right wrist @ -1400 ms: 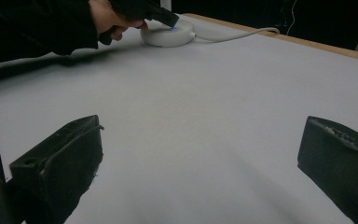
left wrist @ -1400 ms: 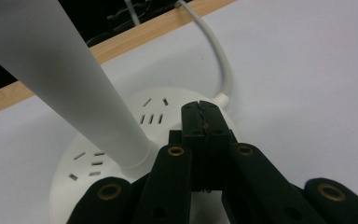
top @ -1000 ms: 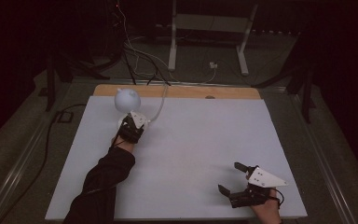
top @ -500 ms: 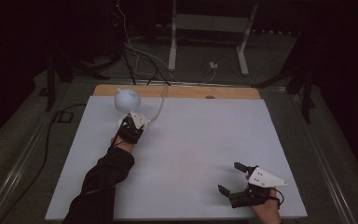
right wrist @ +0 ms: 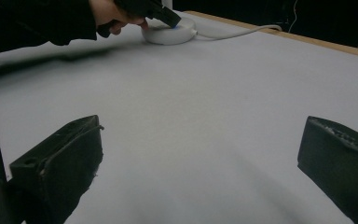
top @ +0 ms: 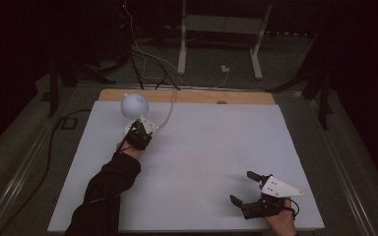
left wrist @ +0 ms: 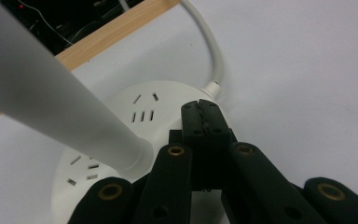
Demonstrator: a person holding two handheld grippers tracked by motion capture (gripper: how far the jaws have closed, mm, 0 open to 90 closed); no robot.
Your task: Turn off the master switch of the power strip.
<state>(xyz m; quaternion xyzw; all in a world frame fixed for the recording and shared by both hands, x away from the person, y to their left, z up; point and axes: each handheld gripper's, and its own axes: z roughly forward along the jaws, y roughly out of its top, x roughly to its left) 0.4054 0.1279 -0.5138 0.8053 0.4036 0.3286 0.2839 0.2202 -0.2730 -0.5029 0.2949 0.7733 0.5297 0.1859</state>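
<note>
the left gripper [left wrist: 200,109], fingers clenched, is pressed on the lamp base [left wrist: 121,116]; the right gripper [top: 243,189] is held released.

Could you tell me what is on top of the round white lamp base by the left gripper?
On the lamp base stands the lamp's white stem, beside rows of small slots. The left gripper, jaws shut, presses its tips on the top. Whatever lies under those tips is covered.

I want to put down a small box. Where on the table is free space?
The wide middle of the white table top is bare, between the lamp base at the far left and the right gripper at the near right. The far right corner is free too. It is crowded around the lamp, its cable and the left gripper.
</note>
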